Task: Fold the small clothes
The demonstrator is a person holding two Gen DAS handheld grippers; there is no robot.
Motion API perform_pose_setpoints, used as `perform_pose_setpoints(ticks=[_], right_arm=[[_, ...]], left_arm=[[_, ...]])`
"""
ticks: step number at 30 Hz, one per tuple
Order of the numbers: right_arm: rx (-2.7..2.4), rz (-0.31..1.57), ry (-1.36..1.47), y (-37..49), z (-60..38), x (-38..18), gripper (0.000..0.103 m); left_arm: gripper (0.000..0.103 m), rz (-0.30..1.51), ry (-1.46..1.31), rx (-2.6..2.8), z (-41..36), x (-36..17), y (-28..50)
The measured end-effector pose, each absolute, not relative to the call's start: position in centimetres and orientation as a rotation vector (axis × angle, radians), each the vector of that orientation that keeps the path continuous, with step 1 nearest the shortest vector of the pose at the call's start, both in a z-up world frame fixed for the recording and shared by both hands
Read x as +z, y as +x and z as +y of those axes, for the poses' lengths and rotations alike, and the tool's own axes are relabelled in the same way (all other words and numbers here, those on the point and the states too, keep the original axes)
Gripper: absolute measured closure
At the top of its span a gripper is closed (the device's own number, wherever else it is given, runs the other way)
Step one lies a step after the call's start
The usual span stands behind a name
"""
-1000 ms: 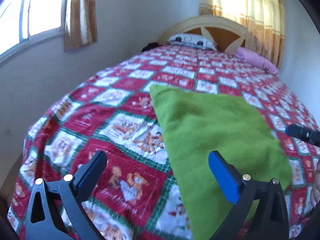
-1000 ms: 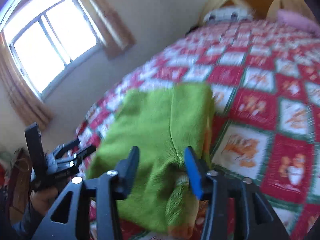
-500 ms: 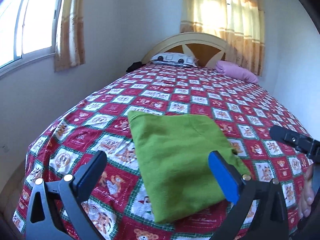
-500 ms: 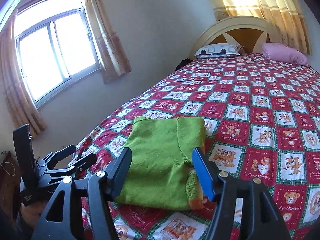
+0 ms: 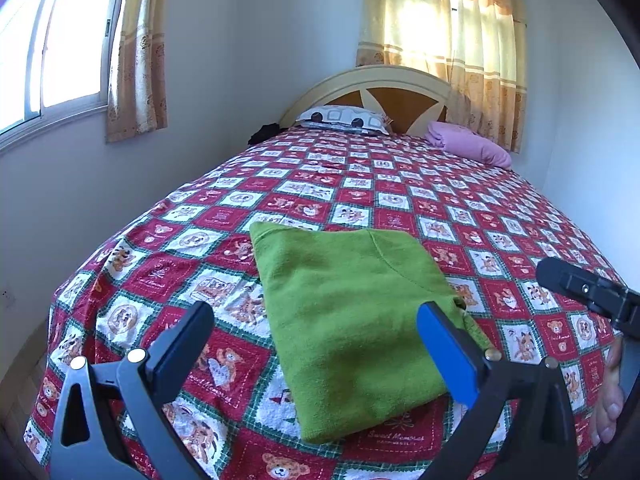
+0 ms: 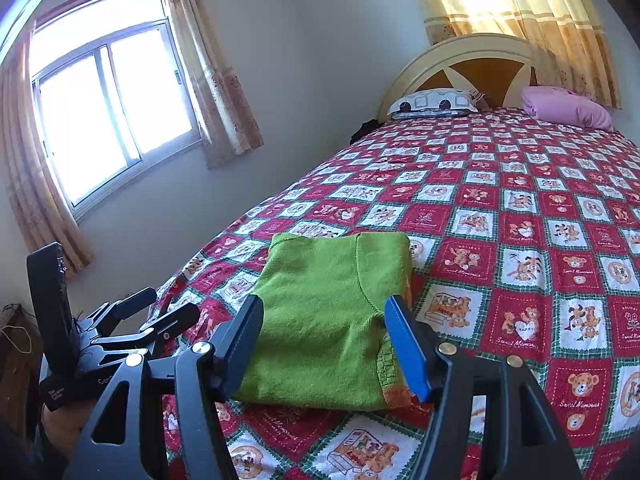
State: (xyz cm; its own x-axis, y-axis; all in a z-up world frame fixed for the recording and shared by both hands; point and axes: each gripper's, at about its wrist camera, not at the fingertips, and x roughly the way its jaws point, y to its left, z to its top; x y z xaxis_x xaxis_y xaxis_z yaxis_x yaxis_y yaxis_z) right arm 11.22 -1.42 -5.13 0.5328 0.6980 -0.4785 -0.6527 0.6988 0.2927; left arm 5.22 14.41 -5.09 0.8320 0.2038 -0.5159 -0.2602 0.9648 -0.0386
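A folded green knit garment (image 5: 352,320) lies flat near the foot of the bed; it also shows in the right wrist view (image 6: 328,320), with an orange cuff at its near right corner. My left gripper (image 5: 316,344) is open and empty, held above and in front of the garment. My right gripper (image 6: 324,340) is open and empty, also held back from the garment. The right gripper shows at the right edge of the left wrist view (image 5: 588,292), and the left gripper shows at the left of the right wrist view (image 6: 116,336).
The bed has a red, white and green patchwork cover (image 5: 400,192). A patterned pillow (image 5: 344,118) and a pink pillow (image 5: 468,144) lie by the headboard (image 5: 372,88). A wall with a window (image 6: 112,112) runs along the bed's left side.
Both grippers have pulled back and up from the garment, so more of the bed and room shows. The right gripper's jaws have opened wider. The garment lies still.
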Motion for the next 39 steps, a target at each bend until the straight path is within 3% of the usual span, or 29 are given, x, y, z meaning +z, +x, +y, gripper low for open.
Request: perform_pose_setpoints(ticks=[39], right_arm=[[0.785,0.569,0.11,10.7,-2.4,-4.5,0.038]], left_arm=[[0.0,0.552,-0.073,0.229,12.8,-5.0,5.5]])
